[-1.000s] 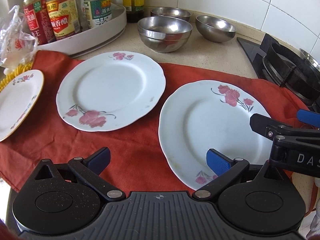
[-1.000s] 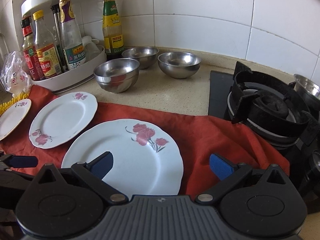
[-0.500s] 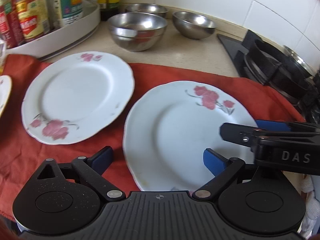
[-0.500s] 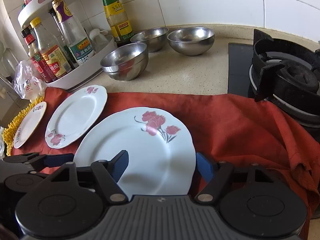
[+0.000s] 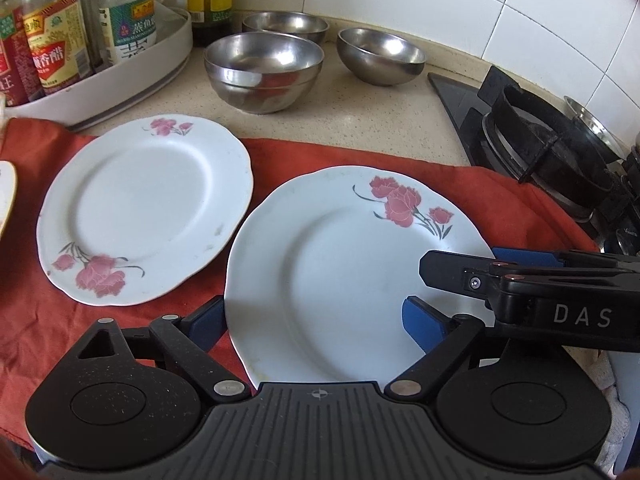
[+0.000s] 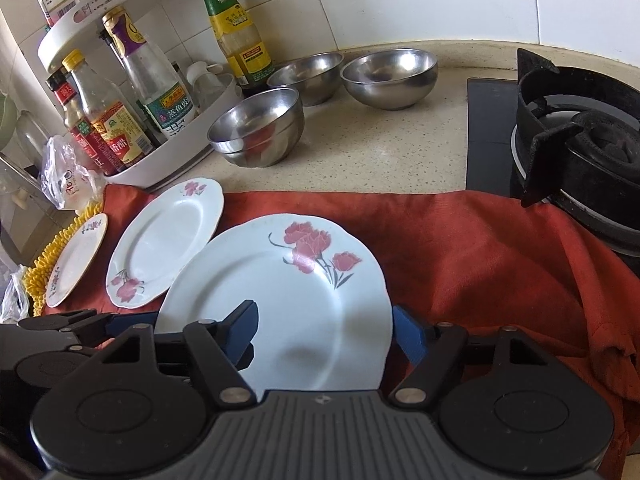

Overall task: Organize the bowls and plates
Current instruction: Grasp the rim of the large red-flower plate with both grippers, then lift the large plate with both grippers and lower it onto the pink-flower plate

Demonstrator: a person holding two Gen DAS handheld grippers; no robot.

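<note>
A large white plate (image 5: 340,272) (image 6: 280,288) with red flowers lies on a red cloth (image 5: 40,320). My right gripper (image 6: 324,336) (image 5: 472,266) is shut on its right rim, one pad on the upper face and the other outside the edge. My left gripper (image 5: 316,324) (image 6: 80,324) straddles the plate's left rim and its jaws are closing, with the pads apart from the plate. A medium flowered plate (image 5: 144,208) (image 6: 168,236) lies to the left and a small plate (image 6: 76,260) lies beyond it. Steel bowls (image 5: 264,68) (image 6: 256,128) stand behind on the counter, the nearest a nested pair.
A white rack of sauce bottles (image 5: 120,68) (image 6: 132,120) stands at the back left. A black gas burner (image 5: 552,152) (image 6: 580,152) sits to the right, close to the cloth's edge. A plastic bag (image 6: 68,176) and a yellow mat (image 6: 44,264) lie at the far left.
Both grippers narrowed around the large plate, the right one closing onto its right rim. The left gripper shifted right to straddle the left rim. The large plate's edge now overlaps the medium plate.
</note>
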